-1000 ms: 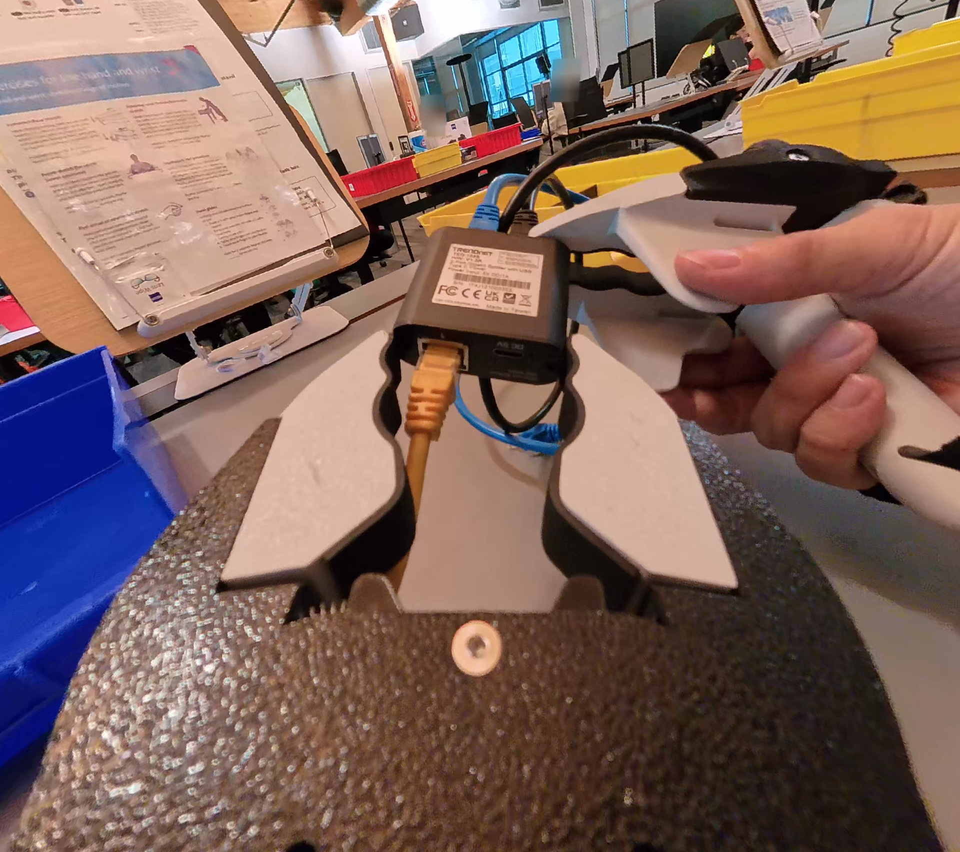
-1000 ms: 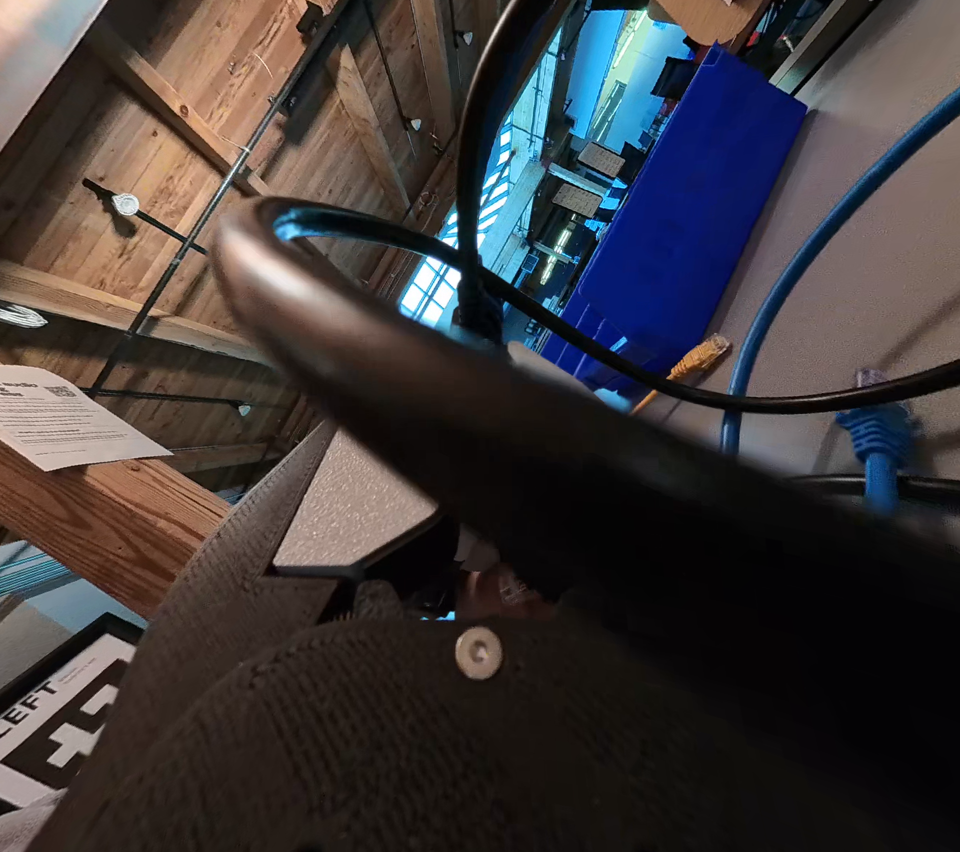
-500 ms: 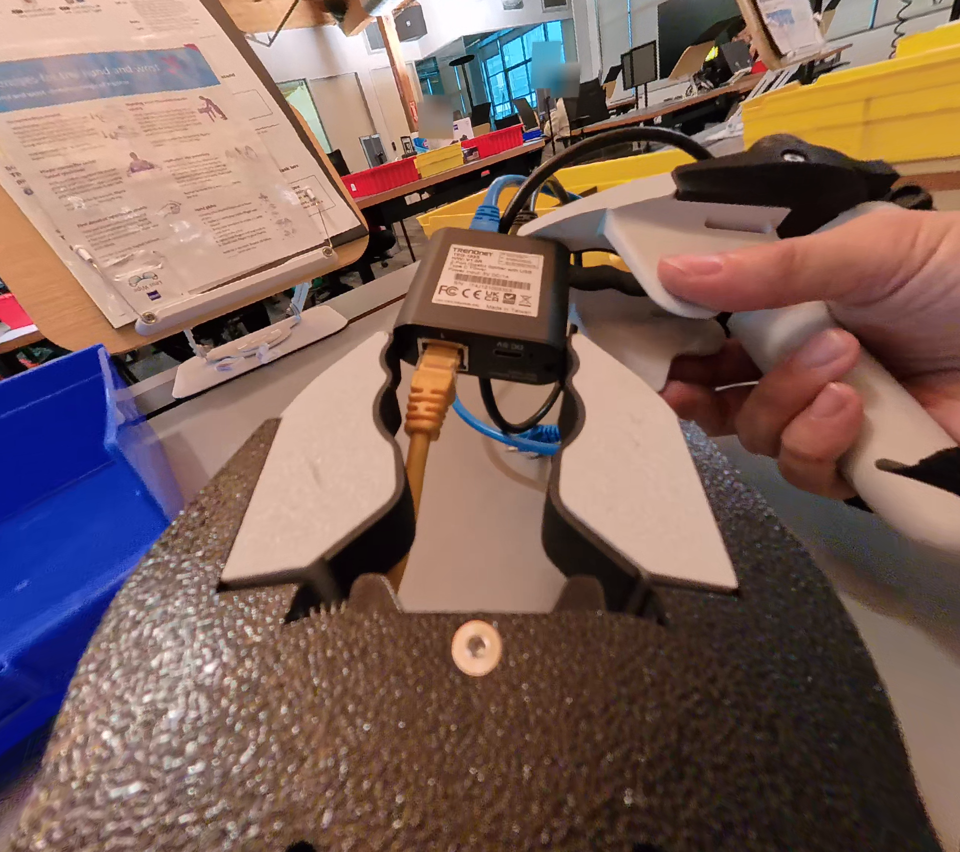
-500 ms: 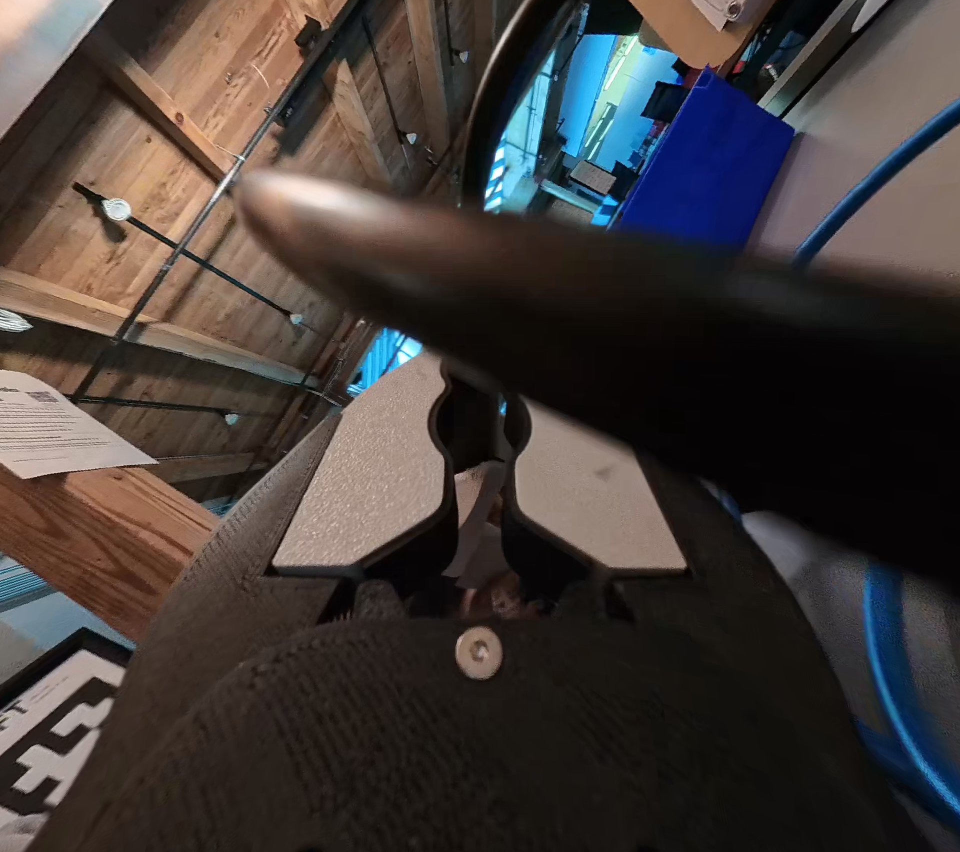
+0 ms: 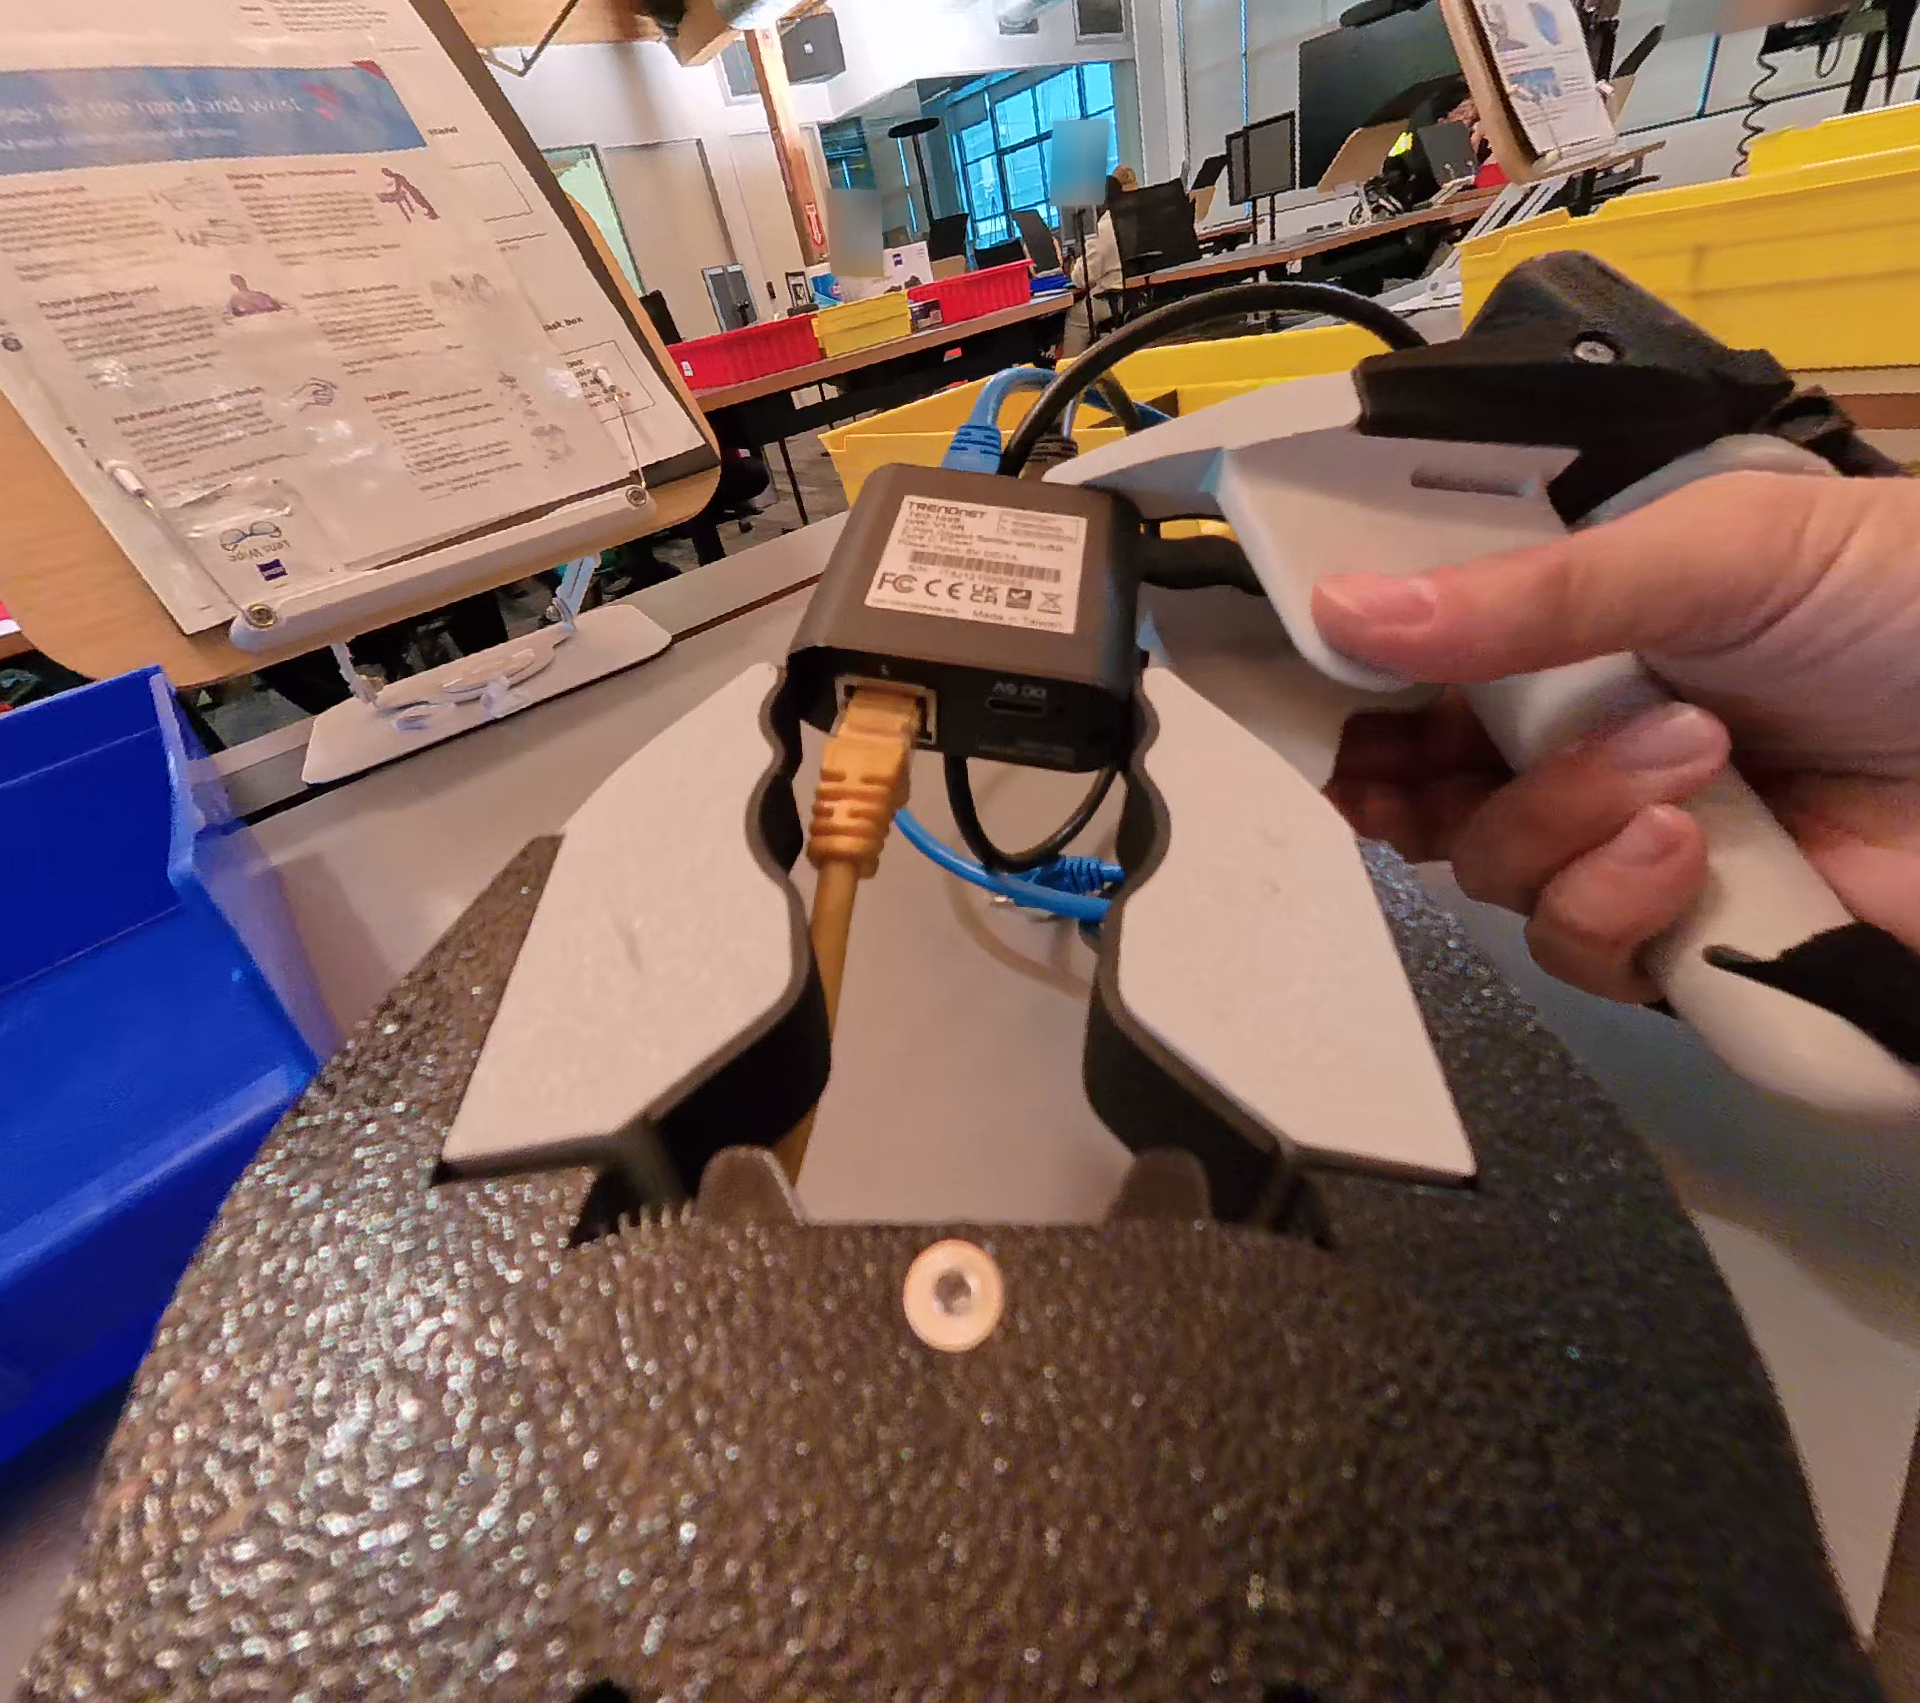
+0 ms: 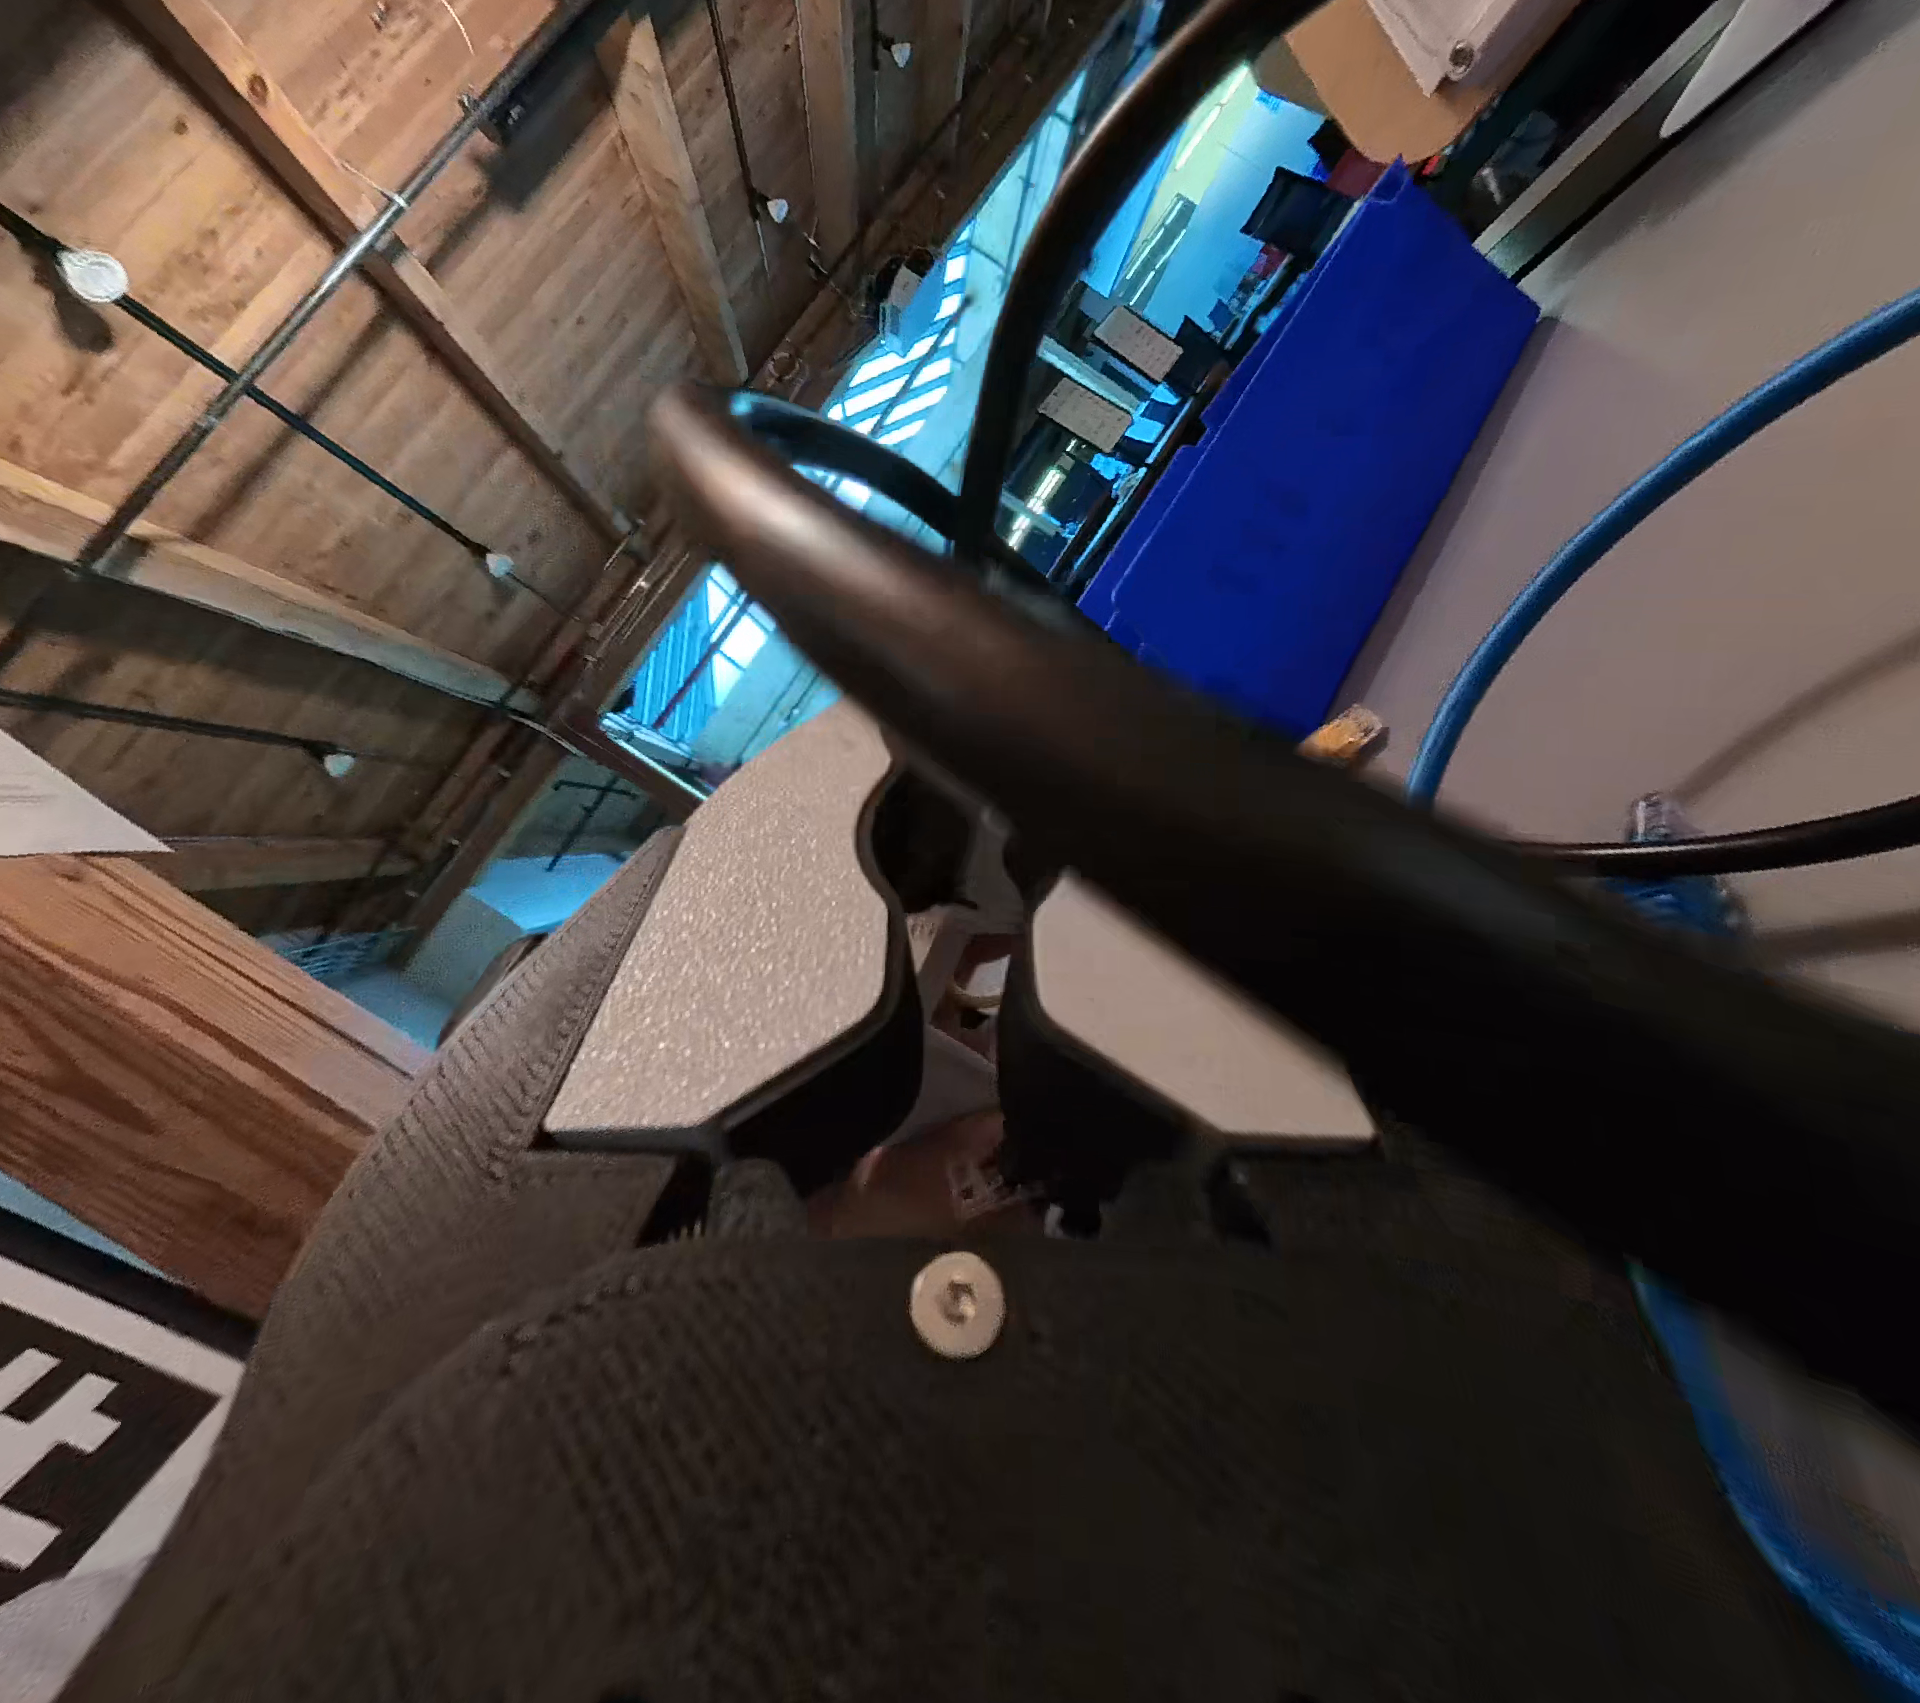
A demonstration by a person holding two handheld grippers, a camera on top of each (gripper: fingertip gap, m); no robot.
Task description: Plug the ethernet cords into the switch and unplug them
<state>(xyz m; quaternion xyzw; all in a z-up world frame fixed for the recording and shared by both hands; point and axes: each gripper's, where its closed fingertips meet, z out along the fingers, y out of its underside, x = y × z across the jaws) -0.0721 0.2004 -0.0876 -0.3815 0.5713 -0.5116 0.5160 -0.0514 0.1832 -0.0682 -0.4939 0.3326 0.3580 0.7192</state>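
My left gripper (image 5: 961, 708) is shut on a small black switch (image 5: 966, 614) and holds it above the grey table. A yellow ethernet cord (image 5: 857, 801) is plugged into the near left port. A blue cord (image 5: 977, 432) and a black cord (image 5: 1195, 303) enter the switch's far side. A second blue plug (image 5: 1060, 879) lies loose on the table underneath. My right gripper (image 5: 1143, 469), held by a hand, reaches behind the switch. In the right wrist view its fingers (image 6: 769, 957) stand almost together at the black cord (image 6: 1039, 282), and the switch's edge (image 6: 1351, 926) hides the fingertips.
A blue bin (image 5: 104, 978) stands at the left. A document stand (image 5: 260, 199) rises behind it. Yellow bins (image 5: 1714, 261) line the back right. The person's hand (image 5: 1714, 718) takes up the right side. A blue cord (image 6: 1621, 531) curves over the table. Only a small space, under 4 cm, lies between the two pairs of fingers.
The right gripper has shifted a little at the switch's far side, and the switch's edge hides less of its fingers. The left gripper and the switch have barely moved.
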